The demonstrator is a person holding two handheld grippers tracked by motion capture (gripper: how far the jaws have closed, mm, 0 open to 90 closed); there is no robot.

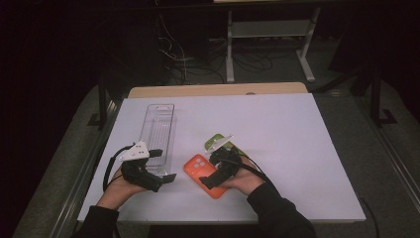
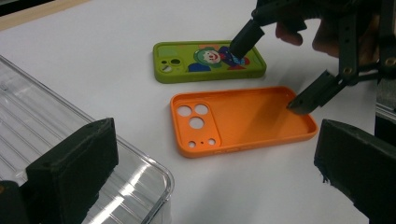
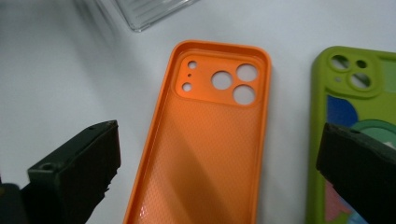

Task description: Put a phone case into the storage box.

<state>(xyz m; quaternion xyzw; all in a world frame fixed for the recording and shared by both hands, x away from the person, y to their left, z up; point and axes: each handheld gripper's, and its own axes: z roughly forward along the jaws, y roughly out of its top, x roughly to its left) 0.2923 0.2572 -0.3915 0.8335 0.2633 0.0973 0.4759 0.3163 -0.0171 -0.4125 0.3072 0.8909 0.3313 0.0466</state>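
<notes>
An orange phone case [image 1: 195,166] [image 2: 243,121] [image 3: 210,149] lies hollow side up on the white table, camera holes toward the clear tray. Beside it lies a green phone case [image 1: 215,142] [image 2: 205,63] [image 3: 336,93] with a clown picture, back side up. My right gripper [image 1: 210,170] [image 2: 271,74] [image 3: 217,172] hovers open just above both cases, one jaw over the orange case's end and the other over the green one. My left gripper [image 1: 162,165] [image 2: 215,177] stands open beside the tray's near end, pointing toward the cases, holding nothing.
A long clear plastic tray [image 1: 159,130] [image 2: 28,126] [image 3: 144,11] lies on the left half of the white board [image 1: 277,129]. Past the board's far edge are a wooden strip, cables and a desk frame on the dark floor.
</notes>
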